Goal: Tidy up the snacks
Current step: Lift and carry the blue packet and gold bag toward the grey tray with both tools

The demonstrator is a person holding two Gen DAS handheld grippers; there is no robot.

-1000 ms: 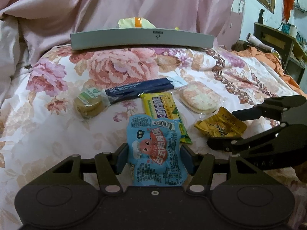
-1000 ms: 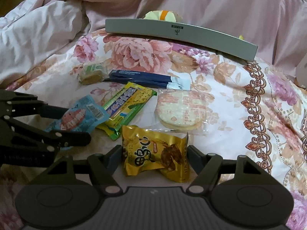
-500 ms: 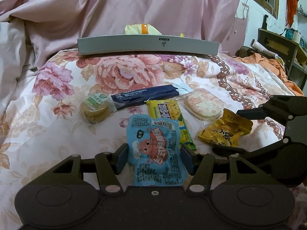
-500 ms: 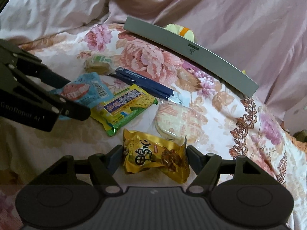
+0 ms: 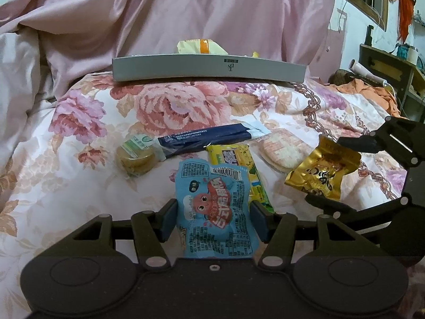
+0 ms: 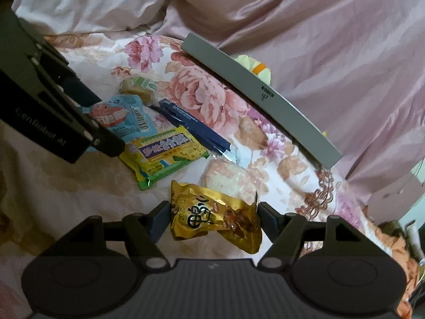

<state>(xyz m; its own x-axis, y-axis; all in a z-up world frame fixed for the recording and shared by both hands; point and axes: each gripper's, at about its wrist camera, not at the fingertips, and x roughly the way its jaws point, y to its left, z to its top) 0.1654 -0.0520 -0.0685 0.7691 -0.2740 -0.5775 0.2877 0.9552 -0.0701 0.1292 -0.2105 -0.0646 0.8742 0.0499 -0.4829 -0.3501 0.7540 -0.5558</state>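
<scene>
My left gripper [image 5: 213, 219] is shut on a light blue snack packet [image 5: 215, 207] and holds it above the floral bedspread. My right gripper [image 6: 213, 219] is shut on a gold snack packet [image 6: 216, 219], lifted off the bed; it also shows in the left wrist view [image 5: 322, 171]. The left gripper with the blue packet [image 6: 119, 118] shows at the left of the right wrist view. A grey tray [image 5: 209, 69] sits at the far side, with a pale yellow snack [image 5: 200, 46] in it.
On the bedspread lie a yellow-green packet [image 6: 166, 154], a dark blue long packet [image 5: 207, 139], a round cracker in clear wrap [image 5: 281, 150] and a small green-labelled cake [image 5: 136, 156]. Pink bedding rises behind the tray. Furniture and orange cloth [image 5: 372, 93] stand at the right.
Both grippers have risen with their packets. The right gripper has lifted the gold packet off the bed and tilted its view; the left view has moved closer to the tray.
</scene>
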